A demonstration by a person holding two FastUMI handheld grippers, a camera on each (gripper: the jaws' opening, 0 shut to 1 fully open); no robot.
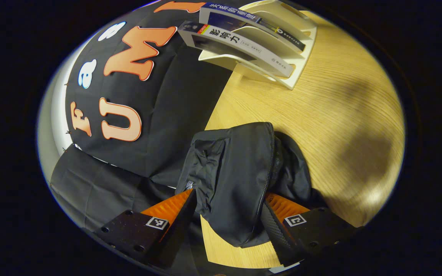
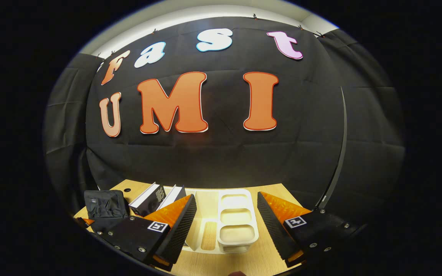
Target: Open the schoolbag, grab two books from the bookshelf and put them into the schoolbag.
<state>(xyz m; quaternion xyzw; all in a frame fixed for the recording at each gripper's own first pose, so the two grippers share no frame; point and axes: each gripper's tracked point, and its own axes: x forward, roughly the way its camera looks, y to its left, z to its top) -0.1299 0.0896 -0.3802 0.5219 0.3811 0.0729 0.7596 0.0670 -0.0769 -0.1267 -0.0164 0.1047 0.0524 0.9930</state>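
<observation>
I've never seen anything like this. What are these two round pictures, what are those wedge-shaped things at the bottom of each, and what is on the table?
Each round picture comes from a small wide-angle camera riding on a hand-held grasping tool. A person holds one tool in each hand; there is no robot arm. The wedges at the bottom are that tool's own two fingers.

The left gripper view looks down at a wooden table. The left tool has its fingers on either side of a black schoolbag, open and close to the fabric; I cannot say whether they press on it. Farther off, a pale bookshelf holds two books.

The right gripper view looks along the table toward the booth's cloth wall. The right tool is open and holds nothing, with the bookshelf just ahead of its fingers. The books and the schoolbag lie off to its left.
</observation>
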